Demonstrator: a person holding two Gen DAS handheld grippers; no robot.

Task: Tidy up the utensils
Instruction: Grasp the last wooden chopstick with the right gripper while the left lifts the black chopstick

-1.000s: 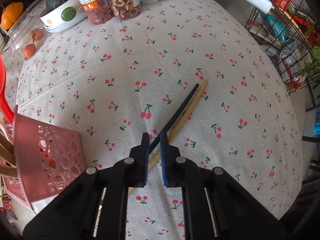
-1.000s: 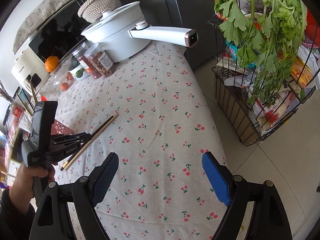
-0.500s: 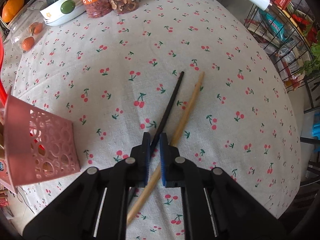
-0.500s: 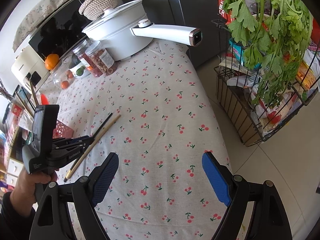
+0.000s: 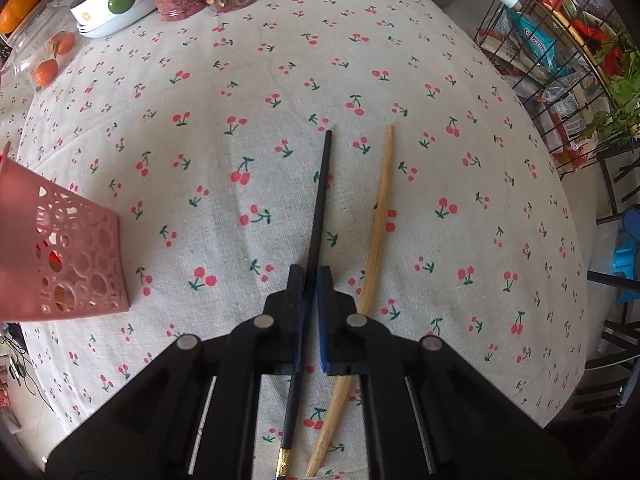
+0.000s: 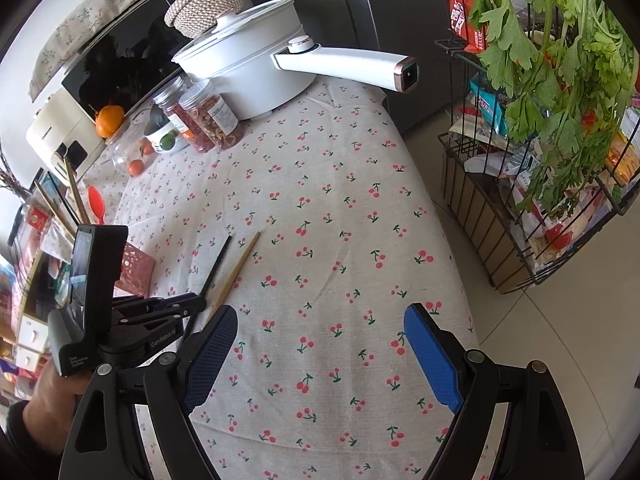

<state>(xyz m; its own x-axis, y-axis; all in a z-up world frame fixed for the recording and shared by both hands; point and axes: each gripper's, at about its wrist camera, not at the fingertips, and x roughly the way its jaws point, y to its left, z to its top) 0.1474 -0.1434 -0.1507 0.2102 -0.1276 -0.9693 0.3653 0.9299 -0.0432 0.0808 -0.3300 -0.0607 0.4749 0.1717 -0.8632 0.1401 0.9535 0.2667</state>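
Observation:
A black chopstick [image 5: 320, 208] and a wooden chopstick [image 5: 380, 208] lie side by side on the cherry-print tablecloth [image 5: 460, 160]. My left gripper [image 5: 311, 276] points steeply down and is shut on the black chopstick near its middle. The wooden one passes just right of its right finger, free. A pink perforated utensil basket [image 5: 72, 256] stands at the left. In the right wrist view the left gripper [image 6: 200, 304] is at lower left on the black chopstick [image 6: 218, 258], beside the wooden chopstick [image 6: 240, 264]. My right gripper [image 6: 318, 316] hangs open above bare cloth.
A white pot [image 6: 248, 68] with a long handle [image 6: 348, 60] and jars [image 6: 208, 120] stand at the table's far end. A wire rack [image 6: 500, 240] with leafy greens stands off the table's right edge. A person's hand [image 6: 48, 388] holds the left gripper.
The left gripper's jaws have closed on the black chopstick. The black chopstick has swung away from the wooden one, so the two now lie apart. The right gripper has stayed put.

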